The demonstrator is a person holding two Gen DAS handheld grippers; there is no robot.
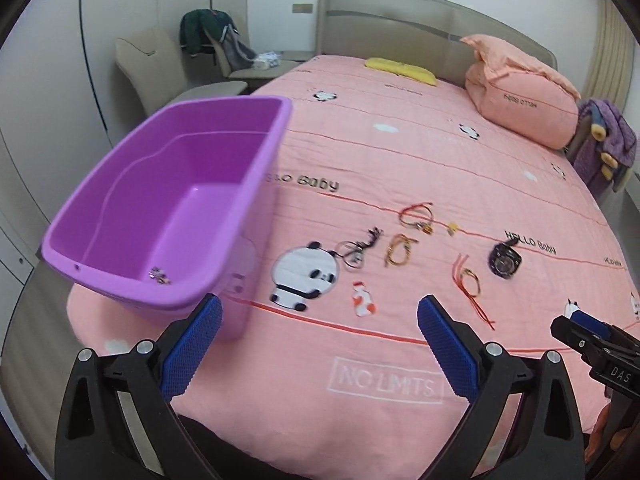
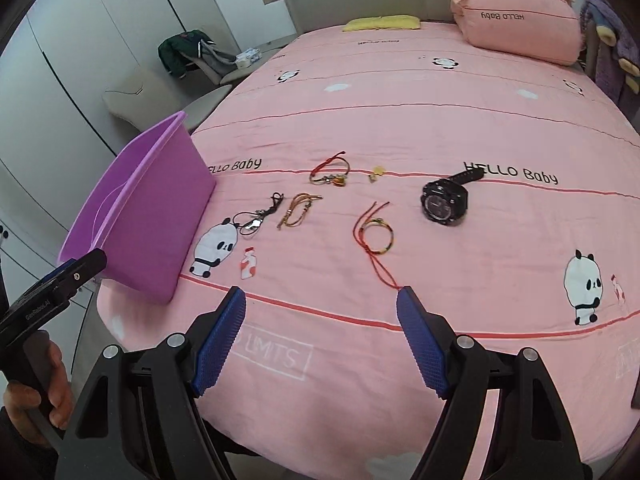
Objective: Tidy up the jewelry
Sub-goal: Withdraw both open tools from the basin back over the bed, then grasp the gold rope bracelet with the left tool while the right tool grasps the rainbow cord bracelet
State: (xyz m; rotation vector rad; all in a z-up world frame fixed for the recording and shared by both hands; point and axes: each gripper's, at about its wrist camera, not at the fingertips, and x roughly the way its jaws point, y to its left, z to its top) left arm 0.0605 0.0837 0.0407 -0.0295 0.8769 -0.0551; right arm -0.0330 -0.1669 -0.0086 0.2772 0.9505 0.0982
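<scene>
On the pink bedspread (image 2: 400, 100), both grippers, left (image 1: 320, 344) and right (image 2: 322, 338), gaped empty; the red cord bracelet (image 2: 376, 232) wanted a low pinch before the purple bin (image 1: 168, 208).

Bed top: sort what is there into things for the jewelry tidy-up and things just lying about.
For the job:
purple bin, one small piece already inside
black watch
red cord bracelet
red bracelet with charm
brown cord bracelet
black cord necklace
small gold piece

Lying about:
pink pillow
yellow cloth
</scene>
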